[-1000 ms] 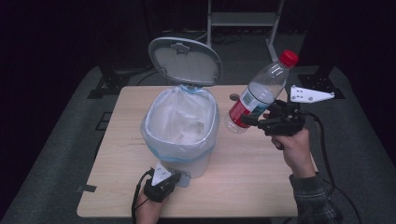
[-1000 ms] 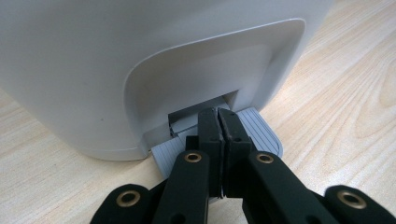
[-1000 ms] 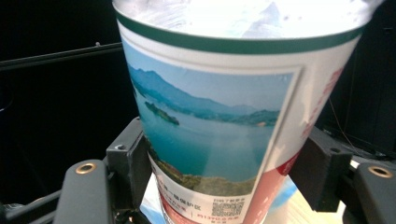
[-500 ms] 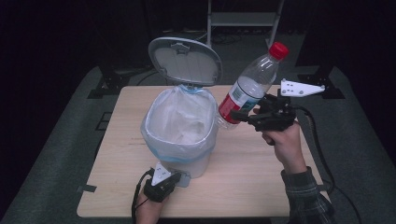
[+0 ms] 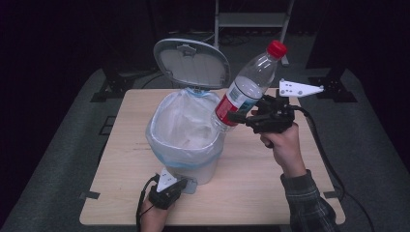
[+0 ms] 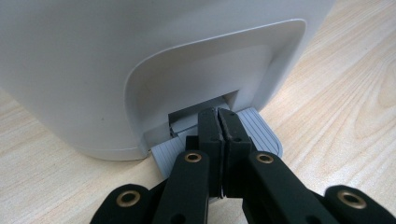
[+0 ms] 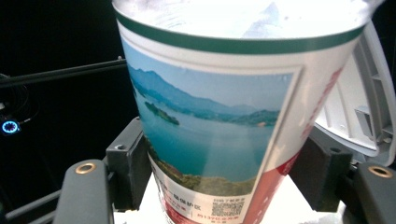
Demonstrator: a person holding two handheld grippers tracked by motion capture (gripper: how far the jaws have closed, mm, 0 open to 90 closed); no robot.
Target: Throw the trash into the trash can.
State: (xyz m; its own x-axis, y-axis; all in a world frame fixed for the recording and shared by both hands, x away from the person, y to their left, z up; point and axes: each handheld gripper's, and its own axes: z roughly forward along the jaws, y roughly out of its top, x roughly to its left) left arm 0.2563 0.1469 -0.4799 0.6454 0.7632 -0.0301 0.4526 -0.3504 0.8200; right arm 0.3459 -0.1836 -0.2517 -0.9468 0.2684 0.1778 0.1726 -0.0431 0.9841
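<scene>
While the left claw [image 6: 218, 128], pressed together, seemingly rests on the pedal [image 6: 261, 133], the right claw [image 5: 240, 117] pinches the bottle [image 5: 246, 89].

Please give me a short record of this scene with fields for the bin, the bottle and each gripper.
bin: white pedal bin on the table, lid up, liner inside
bottle: plastic bottle, red cap, tilted, base over the bin's rim
right gripper: right gripper shut on the bottle's lower part
left gripper: left gripper shut, jaws together, resting on the bin's grey pedal

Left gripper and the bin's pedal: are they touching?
Touching. The left gripper view shows the left gripper, jaws shut, resting on the ribbed pedal at the bin's base.
</scene>
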